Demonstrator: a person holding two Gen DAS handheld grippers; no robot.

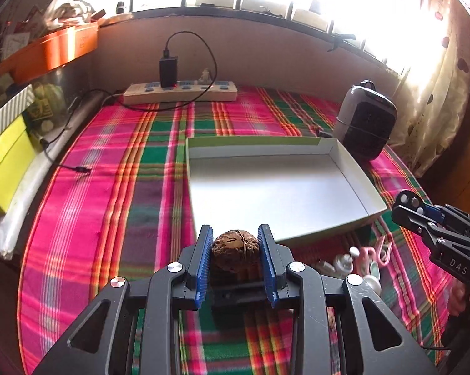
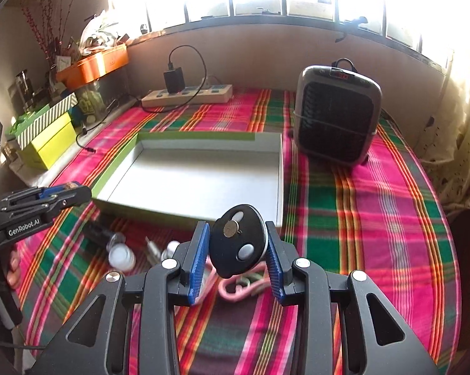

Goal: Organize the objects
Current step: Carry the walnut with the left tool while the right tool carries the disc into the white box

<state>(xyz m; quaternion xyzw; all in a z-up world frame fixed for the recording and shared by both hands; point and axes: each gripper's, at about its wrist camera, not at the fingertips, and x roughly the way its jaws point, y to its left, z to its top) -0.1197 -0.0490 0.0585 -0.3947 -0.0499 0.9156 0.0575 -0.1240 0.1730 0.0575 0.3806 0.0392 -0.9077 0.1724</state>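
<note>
My left gripper (image 1: pixel 235 243) is shut on a brown walnut (image 1: pixel 235 250), held just short of the near edge of a shallow white box with green rim (image 1: pixel 353 168). My right gripper (image 2: pixel 238 245) is shut on a black oval disc with round metal studs (image 2: pixel 238 247), held in front of the same box (image 2: pixel 280 172). The box looks empty inside. The right gripper also shows in the left wrist view (image 1: pixel 422 215), and the left gripper in the right wrist view (image 2: pixel 56 195). Small white bottles (image 2: pixel 122 256) and a pink hook-shaped piece (image 2: pixel 235 287) lie on the plaid cloth below.
A dark fan heater (image 2: pixel 336 118) stands behind the box at right. A power strip with a black charger (image 2: pixel 188 95) lies along the back wall. Yellow-green boxes (image 2: pixel 47 143) and an orange tray (image 2: pixel 94 64) are stacked at left. A curtain hangs at far right.
</note>
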